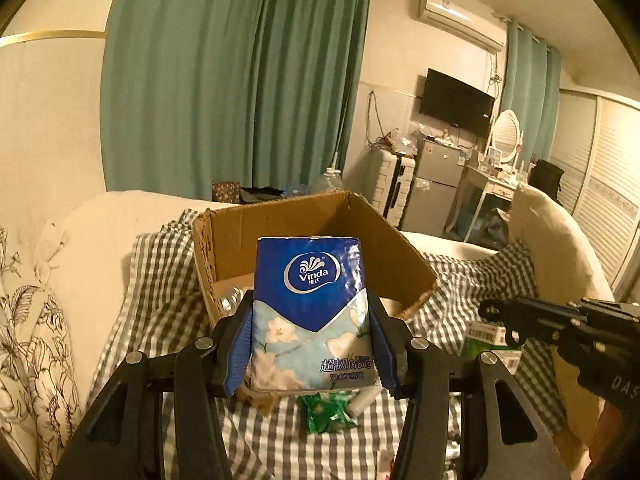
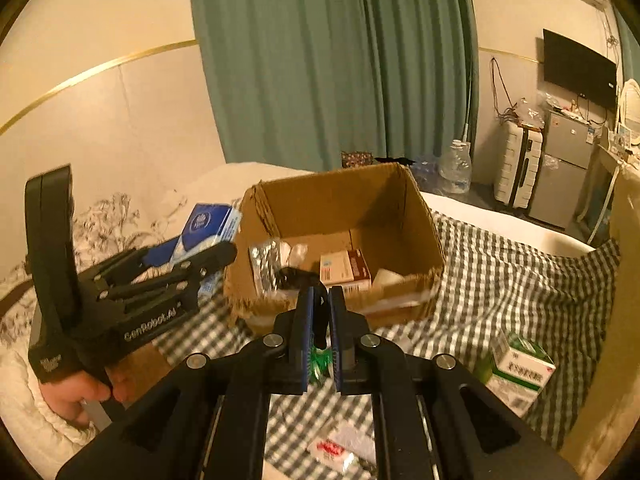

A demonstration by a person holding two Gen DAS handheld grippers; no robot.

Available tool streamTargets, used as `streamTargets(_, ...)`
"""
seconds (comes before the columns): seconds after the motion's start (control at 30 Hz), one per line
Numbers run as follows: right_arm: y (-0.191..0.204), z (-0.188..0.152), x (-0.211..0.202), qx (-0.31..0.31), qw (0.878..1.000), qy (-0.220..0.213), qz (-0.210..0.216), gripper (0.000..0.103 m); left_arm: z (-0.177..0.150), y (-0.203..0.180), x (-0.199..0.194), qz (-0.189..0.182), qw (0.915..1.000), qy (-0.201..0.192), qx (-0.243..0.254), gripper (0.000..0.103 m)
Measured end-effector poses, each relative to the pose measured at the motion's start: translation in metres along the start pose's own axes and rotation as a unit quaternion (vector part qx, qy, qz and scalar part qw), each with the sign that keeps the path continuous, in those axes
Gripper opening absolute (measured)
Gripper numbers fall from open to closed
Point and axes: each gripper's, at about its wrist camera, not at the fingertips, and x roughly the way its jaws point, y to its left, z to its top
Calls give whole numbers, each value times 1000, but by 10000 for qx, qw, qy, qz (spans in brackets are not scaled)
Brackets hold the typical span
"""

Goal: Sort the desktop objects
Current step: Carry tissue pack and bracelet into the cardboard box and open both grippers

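Cardboard box [image 2: 344,236] sits open on the checked bedspread [image 1: 472,280], already holding cartons and a foil pack. Just in front of it, the left claw [image 1: 310,344] clamps the blue tissue pack [image 1: 312,312] by its lower sides; it looks light, soft and slick, so a mid-body squeeze suits. The right claw [image 2: 319,320] is nearly closed, seemingly empty. A green-white carton [image 2: 520,368] lies right of the box, a green wrapper [image 1: 326,414] before it.

Checked blanket [image 2: 500,264] under cardboard box [image 2: 344,204]
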Motion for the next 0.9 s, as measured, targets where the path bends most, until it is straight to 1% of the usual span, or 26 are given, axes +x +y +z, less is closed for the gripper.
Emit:
streamTargets(0.1, -12, 14, 13, 230, 9996, -35, 157, 7, 6, 8, 12, 22, 9999, 19, -112, 53)
streamTargets(0.2, -25, 26, 30, 440, 9985, 5, 316, 7, 11, 16, 29, 36, 9996, 11, -262, 53)
streamTargets(0.27, -33, 34, 47, 517, 9979, 83, 374, 7, 12, 19, 43, 24, 9996, 82, -275, 53)
streamTargets(0.47, -48, 49, 98, 734, 9959, 263, 450, 8, 18, 27, 87, -7, 9994, 279, -228, 53)
streamTargets(0.63, -51, 50, 133, 826, 9954, 423, 244, 9, 20, 35, 109, 2, 9987, 420, -277, 54)
streamTargets(0.7, -52, 51, 142, 818, 9957, 426, 121, 26, 20, 38, 115, 41, 9985, 476, -262, 58)
streamTargets(0.73, -53, 51, 146, 840, 9956, 404, 48, 47, 19, 38, 116, 99, 9985, 477, -242, 67)
streamTargets(0.77, -54, 51, 146, 884, 9955, 340, -22, 59, 19, 40, 118, 212, 9984, 473, -235, 82)
streamTargets(0.83, -56, 53, 146, 978, 9948, 286, -60, 59, 19, 45, 119, 409, 9978, 449, -262, 93)
streamTargets(0.9, -57, 55, 143, 1015, 9944, 264, -106, 59, 18, 49, 117, 468, 9972, 468, -341, 93)
